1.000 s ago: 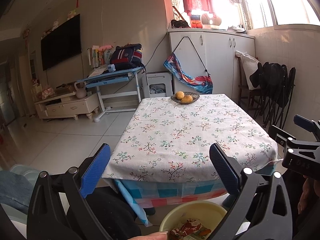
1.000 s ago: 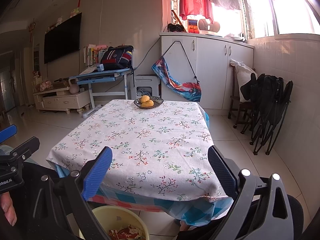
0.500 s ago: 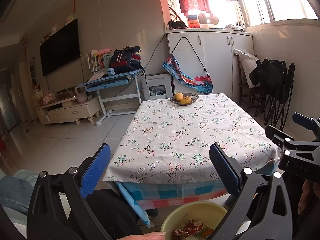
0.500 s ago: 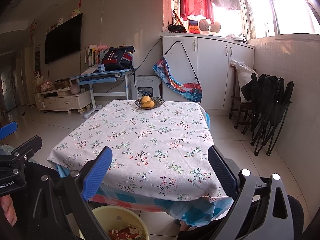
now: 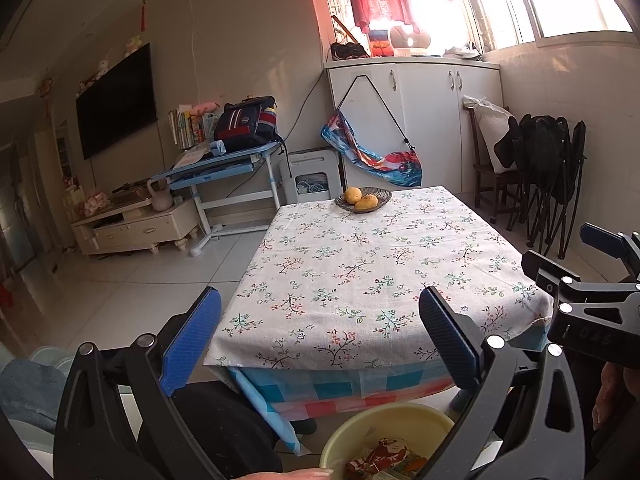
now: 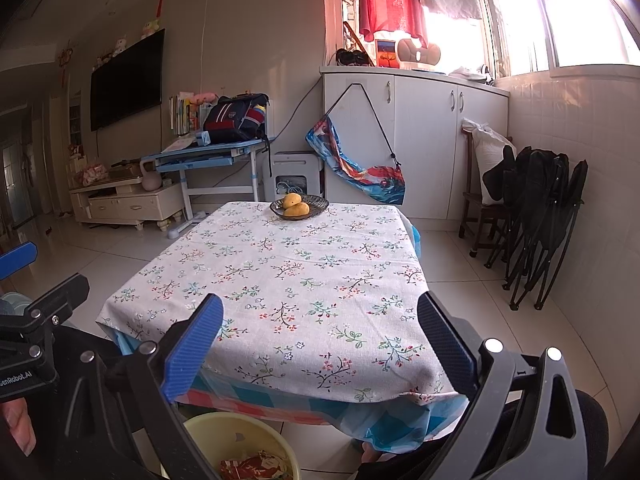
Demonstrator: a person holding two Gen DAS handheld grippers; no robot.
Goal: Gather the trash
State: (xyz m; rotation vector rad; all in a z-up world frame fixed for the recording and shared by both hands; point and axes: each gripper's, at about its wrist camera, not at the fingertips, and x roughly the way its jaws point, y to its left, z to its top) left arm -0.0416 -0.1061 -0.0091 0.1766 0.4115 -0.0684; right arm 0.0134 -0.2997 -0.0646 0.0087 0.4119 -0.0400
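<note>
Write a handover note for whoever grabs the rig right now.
Left tongs: open, empty, held short of the table's near edge.
Right tongs: open, empty, alongside.
Bin: on the floor below the table's near edge, wrappers inside.
Table: only a fruit bowl at the far end; no trash visible on the cloth.
Done: trash appears binned.
Left: check the floor and the rest of the room for strays.

Counter (image 5: 372, 272): matt floral cloth. Floor (image 5: 132, 292), left of frame: glossy tile. Bucket (image 5: 360, 424), bottom: smooth yellow plastic. Fingers (image 5: 192, 336): ribbed blue plastic pads.
</note>
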